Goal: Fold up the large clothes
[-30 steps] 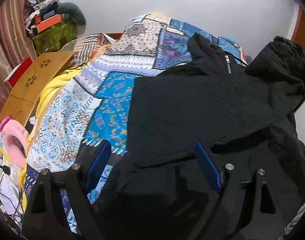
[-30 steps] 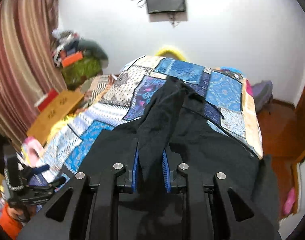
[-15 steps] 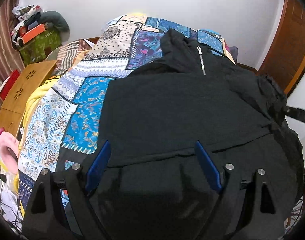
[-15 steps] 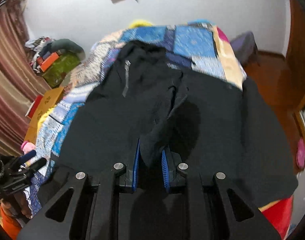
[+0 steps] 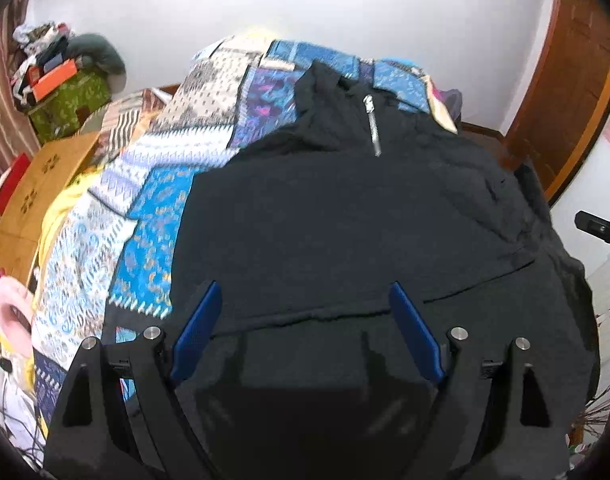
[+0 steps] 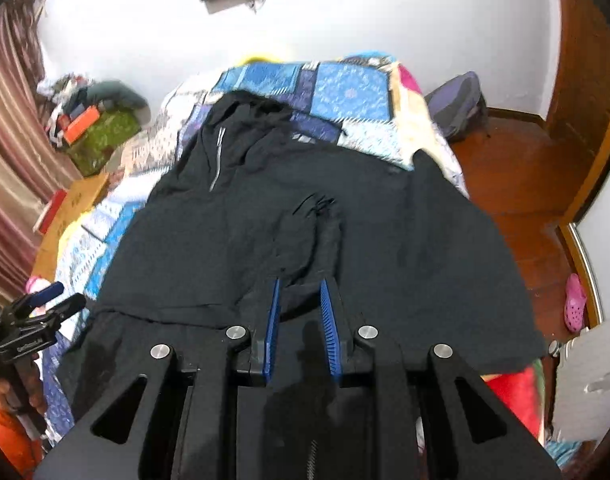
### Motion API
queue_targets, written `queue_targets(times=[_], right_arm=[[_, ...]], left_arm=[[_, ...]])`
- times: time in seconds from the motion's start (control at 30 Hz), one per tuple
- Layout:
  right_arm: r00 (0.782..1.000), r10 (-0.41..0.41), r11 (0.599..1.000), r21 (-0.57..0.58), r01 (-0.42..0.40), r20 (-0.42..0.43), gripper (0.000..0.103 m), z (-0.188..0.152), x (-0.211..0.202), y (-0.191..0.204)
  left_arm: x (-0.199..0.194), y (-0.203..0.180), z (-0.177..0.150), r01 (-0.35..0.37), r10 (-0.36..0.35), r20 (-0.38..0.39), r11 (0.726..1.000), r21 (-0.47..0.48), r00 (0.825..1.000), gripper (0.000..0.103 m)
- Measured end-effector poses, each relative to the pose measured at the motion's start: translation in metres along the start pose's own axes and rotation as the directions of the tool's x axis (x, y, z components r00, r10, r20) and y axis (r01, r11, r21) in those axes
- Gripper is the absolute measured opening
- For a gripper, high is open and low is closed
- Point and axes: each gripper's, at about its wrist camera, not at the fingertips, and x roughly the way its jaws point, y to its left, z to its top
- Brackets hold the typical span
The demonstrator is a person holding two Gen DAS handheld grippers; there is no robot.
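A large black zip jacket lies spread on a bed with a blue patchwork quilt; its collar and silver zip point to the far wall. My left gripper is open and empty above the jacket's near hem. In the right wrist view the jacket covers the near bed. My right gripper has its jaws a little apart, with a ridge of the black sleeve between the pads; the pinch looks loosened.
A wooden folding table and a green box with clutter stand left of the bed. A wooden door and wood floor are on the right, with a pink shoe. The left gripper shows at the left edge.
The right gripper carried the sleeve across and laid it on the jacket body; its jaws have parted slightly. The left gripper stayed open, shifting a little right.
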Motion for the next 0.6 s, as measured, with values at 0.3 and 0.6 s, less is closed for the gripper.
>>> queue_targets(times=[0.3, 0.6], right_arm=[[0.988, -0.119, 0.964, 0.250, 0.091, 0.102, 0.072, -0.009, -0.040, -0.061], [0.996, -0.093, 0.826, 0.559, 0.074, 0.004, 0.073, -0.038, -0.021, -0.152]], left_arm=[[-0.026, -0.025, 0.027, 0.026, -0.030, 0.111, 0.999, 0.032, 0.993, 0.085], [-0.004, -0.043, 0.030, 0.068, -0.071, 0.082, 0.997, 0.031, 0.994, 0.085]])
